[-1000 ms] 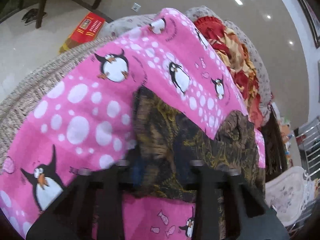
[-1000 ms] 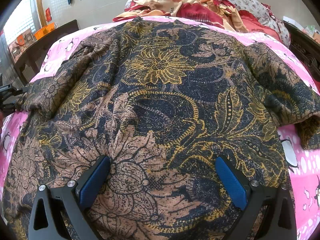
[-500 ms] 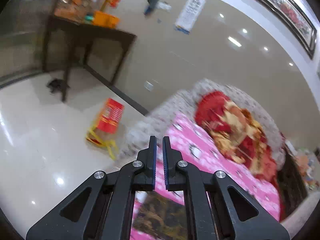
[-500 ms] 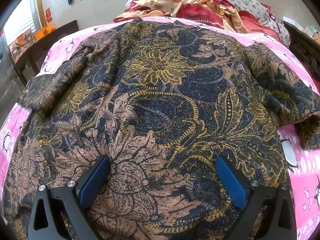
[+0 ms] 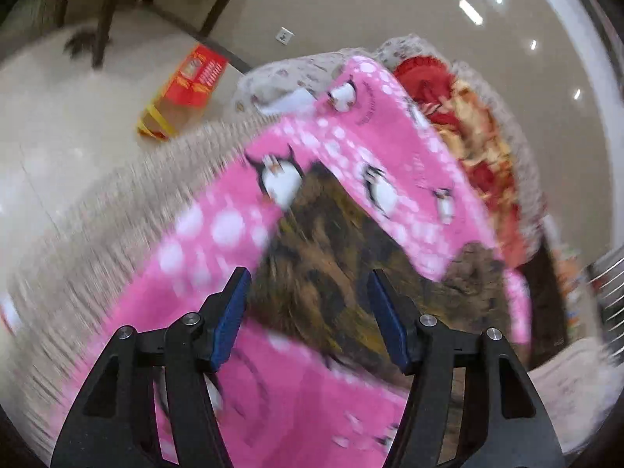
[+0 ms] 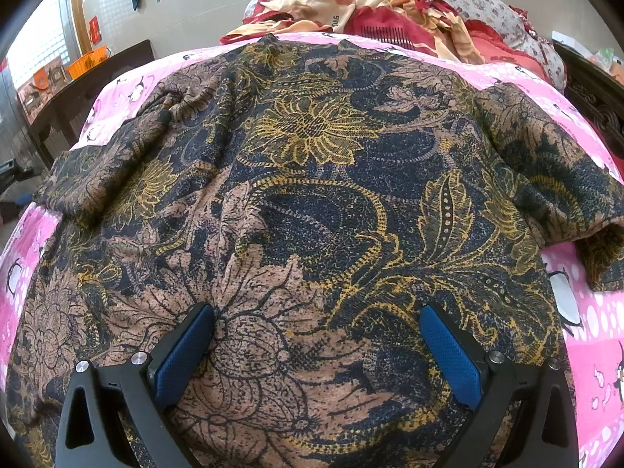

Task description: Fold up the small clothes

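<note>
A dark blue, brown and gold floral shirt (image 6: 312,195) lies spread flat on a pink penguin blanket (image 6: 585,331). My right gripper (image 6: 316,308) hovers low over its near hem, open wide, with only flat cloth under the blue pads (image 6: 183,355). The left wrist view is blurred by motion. It shows the shirt (image 5: 323,257) from the bed's left side, on the pink blanket (image 5: 218,234). My left gripper (image 5: 307,273) points down at the shirt's side, jaws opening, nothing between them.
A crumpled red and orange quilt (image 6: 370,11) and a floral pillow (image 6: 479,0) lie at the head of the bed. The bed's woven side (image 5: 117,214) drops to a shiny floor with a red box (image 5: 191,82). A dark wooden table (image 6: 78,89) stands to the left.
My left gripper left the shirt's left sleeve, swung up shut toward the room, then came back down over the bed with its jaws apart. The right gripper and the shirt stayed put.
</note>
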Motion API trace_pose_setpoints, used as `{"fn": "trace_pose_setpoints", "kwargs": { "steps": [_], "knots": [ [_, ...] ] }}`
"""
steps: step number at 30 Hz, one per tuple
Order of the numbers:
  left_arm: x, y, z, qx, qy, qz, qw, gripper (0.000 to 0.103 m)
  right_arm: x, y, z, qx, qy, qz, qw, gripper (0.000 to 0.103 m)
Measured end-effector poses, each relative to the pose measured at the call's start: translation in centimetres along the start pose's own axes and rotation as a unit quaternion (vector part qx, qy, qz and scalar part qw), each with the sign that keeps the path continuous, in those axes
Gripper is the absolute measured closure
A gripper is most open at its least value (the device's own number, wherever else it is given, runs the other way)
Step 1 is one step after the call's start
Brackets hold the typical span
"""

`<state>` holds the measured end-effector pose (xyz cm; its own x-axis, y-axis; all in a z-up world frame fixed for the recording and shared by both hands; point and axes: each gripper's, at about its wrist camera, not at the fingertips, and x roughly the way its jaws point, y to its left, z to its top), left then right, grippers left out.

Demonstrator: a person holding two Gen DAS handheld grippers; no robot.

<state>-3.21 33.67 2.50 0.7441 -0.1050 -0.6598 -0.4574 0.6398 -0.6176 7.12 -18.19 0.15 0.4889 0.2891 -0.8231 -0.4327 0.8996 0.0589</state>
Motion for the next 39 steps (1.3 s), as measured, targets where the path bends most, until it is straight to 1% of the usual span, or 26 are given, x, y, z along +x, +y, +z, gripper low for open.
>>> {"fn": "trace_pose_setpoints", "kwargs": {
  "steps": [2, 4, 6, 7, 8, 9, 10, 12, 14, 15, 17, 19, 20, 23, 25, 26, 27, 28, 29, 31, 32, 33, 34, 36, 37, 39],
  "knots": [
    [0.4, 0.0, -1.4, -0.005, 0.012, -0.021, 0.9997, 0.042, 0.0, 0.0, 0.0, 0.0, 0.0, 0.0, 1.0, 0.0],
    [0.7, -0.6, -1.7, 0.003, -0.005, -0.019, 0.9998, 0.042, 0.0, 0.0, 0.0, 0.0, 0.0, 0.0, 1.0, 0.0],
    [1.1, -0.6, -1.2, -0.009, -0.024, -0.026, 0.9993, 0.042, 0.0, 0.0, 0.0, 0.0, 0.0, 0.0, 1.0, 0.0],
    [1.3, -0.5, -0.9, -0.013, -0.03, -0.025, 0.9991, 0.045, 0.0, 0.0, 0.0, 0.0, 0.0, 0.0, 1.0, 0.0],
    [1.2, -0.6, -0.5, -0.015, -0.038, -0.019, 0.999, 0.062, 0.0, 0.0, 0.0, 0.0, 0.0, 0.0, 1.0, 0.0],
    [1.5, -0.6, -0.2, -0.017, -0.038, -0.006, 0.9991, 0.074, 0.0, 0.0, 0.0, 0.0, 0.0, 0.0, 1.0, 0.0],
    [1.7, -0.2, -0.1, -0.023, -0.032, 0.01, 0.9992, 0.098, 0.0, 0.0, 0.0, 0.0, 0.0, 0.0, 1.0, 0.0],
    [2.2, -0.3, -0.1, -0.026, -0.029, 0.043, 0.9983, 0.1, 0.0, -0.1, 0.0, 0.0, 0.0, 0.0, 1.0, 0.0],
    [1.2, -1.5, 0.1, 0.0, -0.041, 0.07, 0.9967, 0.101, 0.0, -0.1, 0.0, 0.0, 0.0, 0.0, 1.0, 0.0],
    [0.3, -2.3, 0.4, 0.014, -0.055, 0.078, 0.9954, 0.101, 0.0, -0.1, 0.0, 0.0, 0.0, 0.0, 1.0, 0.0],
    [-2.7, -3.9, 2.2, 0.039, -0.109, 0.096, 0.9886, 0.101, 0.0, 0.0, 0.0, 0.0, 0.0, 0.0, 1.0, 0.0],
    [-6.1, -4.7, 4.6, 0.044, -0.155, 0.096, 0.9822, 0.101, 0.0, 0.0, 0.0, 0.0, 0.0, 0.001, 1.0, 0.0],
    [-8.1, -5.1, 6.2, 0.046, -0.183, 0.105, 0.9765, 0.101, 0.0, 0.0, 0.0, 0.0, 0.0, 0.0, 1.0, 0.0],
    [-11.8, -6.0, 9.1, 0.051, -0.223, 0.101, 0.9683, 0.101, 0.0, 0.0, 0.0, 0.0, 0.0, 0.0, 1.0, 0.0],
    [-13.0, -7.3, 10.0, 0.065, -0.237, 0.095, 0.9647, 0.101, 0.0, 0.1, 0.0, 0.0, 0.0, 0.0, 1.0, 0.0],
    [-12.9, -8.4, 10.0, 0.078, -0.232, 0.078, 0.9665, 0.101, 0.0, 0.1, 0.0, 0.0, 0.0, 0.0, 1.0, 0.0],
    [-12.5, -9.4, 9.9, 0.092, -0.217, 0.054, 0.9702, 0.101, 0.0, 0.1, 0.0, 0.0, 0.0, 0.0, 1.0, 0.0],
    [-11.6, -10.8, 9.3, 0.111, -0.2, 0.026, 0.9731, 0.101, 0.0, 0.1, 0.0, 0.0, 0.0, 0.0, 1.0, 0.0],
    [-10.4, -12.8, 8.2, 0.139, -0.184, 0.004, 0.9729, 0.101, 0.0, 0.1, 0.0, 0.0, 0.0, 0.0, 1.0, 0.0],
    [-7.7, -16.6, 5.3, 0.185, -0.152, -0.041, 0.97, 0.101, 0.0, 0.1, 0.0, 0.0, 0.0, 0.0, 1.0, 0.0],
    [-5.4, -19.1, 2.8, 0.212, -0.126, -0.071, 0.9665, 0.101, 0.0, 0.1, 0.0, 0.0, 0.0, 0.0, 1.0, 0.0],
    [-4.0, -20.6, 1.3, 0.226, -0.109, -0.087, 0.9641, 0.101, 0.0, 0.0, 0.0, 0.0, -0.001, 0.0, 1.0, 0.0],
    [-1.9, -22.5, -1.0, 0.242, -0.086, -0.106, 0.9606, 0.101, 0.0, 0.0, 0.0, 0.001, -0.001, 0.001, 1.0, 0.0],
    [2.4, -25.4, -5.5, 0.258, -0.043, -0.131, 0.9564, 0.101, 0.0, 0.0, 0.0, 0.001, -0.001, 0.002, 1.0, 0.0],
    [4.4, -26.5, -7.6, 0.263, -0.022, -0.134, 0.9553, 0.101, 0.0, 0.0, 0.0, 0.002, -0.001, 0.002, 1.0, 0.0],
    [8.6, -27.9, -11.6, 0.271, 0.016, -0.127, 0.954, 0.101, -0.2, -0.1, -0.1, 0.002, -0.002, 0.002, 1.0, 0.0]
  ]
}}
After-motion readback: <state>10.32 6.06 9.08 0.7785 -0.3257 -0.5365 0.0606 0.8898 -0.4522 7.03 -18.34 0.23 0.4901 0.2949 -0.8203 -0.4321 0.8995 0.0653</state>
